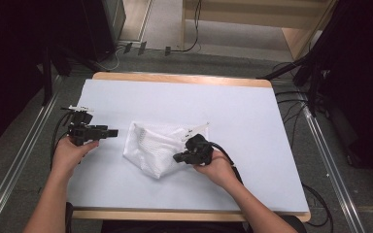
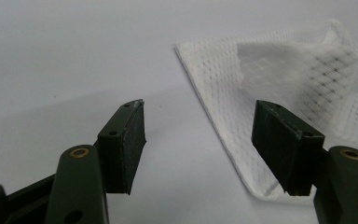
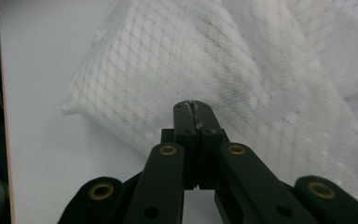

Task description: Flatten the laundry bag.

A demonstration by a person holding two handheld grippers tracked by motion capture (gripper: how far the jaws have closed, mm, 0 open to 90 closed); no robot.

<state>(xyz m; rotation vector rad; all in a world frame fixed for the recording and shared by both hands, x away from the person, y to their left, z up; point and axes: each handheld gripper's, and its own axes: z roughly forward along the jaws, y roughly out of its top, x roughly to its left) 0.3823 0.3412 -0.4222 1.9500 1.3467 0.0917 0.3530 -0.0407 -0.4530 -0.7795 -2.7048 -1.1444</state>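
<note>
Lying crumpled at the middle of the white table (image 1: 252, 111), the white mesh laundry bag (image 1: 155, 145) is the one container here, and you cannot tell from any view whether anything is inside it; its netting looks slack and folded over itself. A small tag (image 1: 190, 130) sits on its upper right edge.

Your right gripper (image 1: 178, 158) is at the bag's 4 o'clock edge, jaws pressed flat together with nothing visibly caught between them. In the right gripper view the closed tips (image 3: 196, 109) point at the mesh folds, just in front of the cloth; you cannot tell whether they touch it.

Your left gripper (image 1: 112, 132) lies at the bag's 9 o'clock, just beside its left corner, jaws spread wide apart. In the left gripper view the bag's corner (image 2: 261, 186) lies toward 3 o'clock, behind the right-hand pad (image 2: 282, 144), with bare table between the pads.
</note>
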